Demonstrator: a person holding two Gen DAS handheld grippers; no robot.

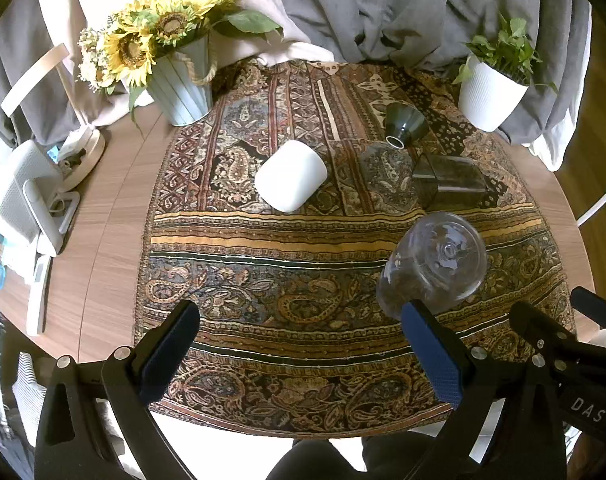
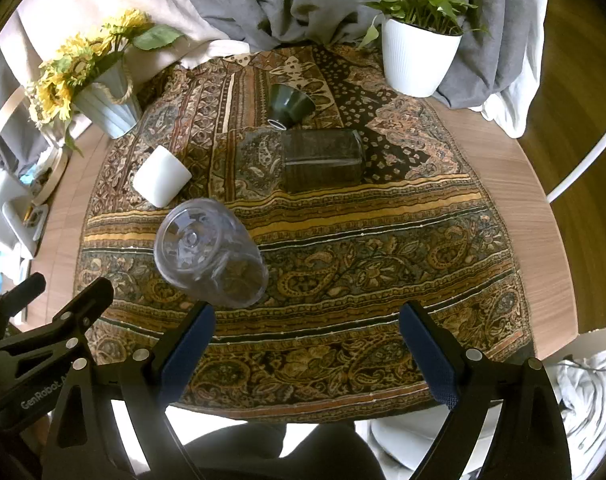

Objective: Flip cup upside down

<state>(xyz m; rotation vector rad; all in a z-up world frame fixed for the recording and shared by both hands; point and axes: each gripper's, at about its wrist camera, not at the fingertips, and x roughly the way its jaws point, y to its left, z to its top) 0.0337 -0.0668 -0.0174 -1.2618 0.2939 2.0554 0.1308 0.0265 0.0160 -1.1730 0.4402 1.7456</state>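
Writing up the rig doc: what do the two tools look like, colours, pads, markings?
Both match: black frames with triangular cut-outs and silver round screw heads, two long fingers faced with dark blue textured pads. The left tool appears in the right wrist view with white "GenRobot" lettering; the right tool shows in the left wrist view with white letters "DAS". No cables visible.

A round wooden bench (image 1: pixel 103 248) lies ahead of the hand-held gripper, covered by a patterned cloth (image 1: pixel 303 280). Grey curtains (image 1: pixel 383 12) hang at the far side. Wooden floor (image 2: pixel 583 80) shows on the right. Daylight is bright.
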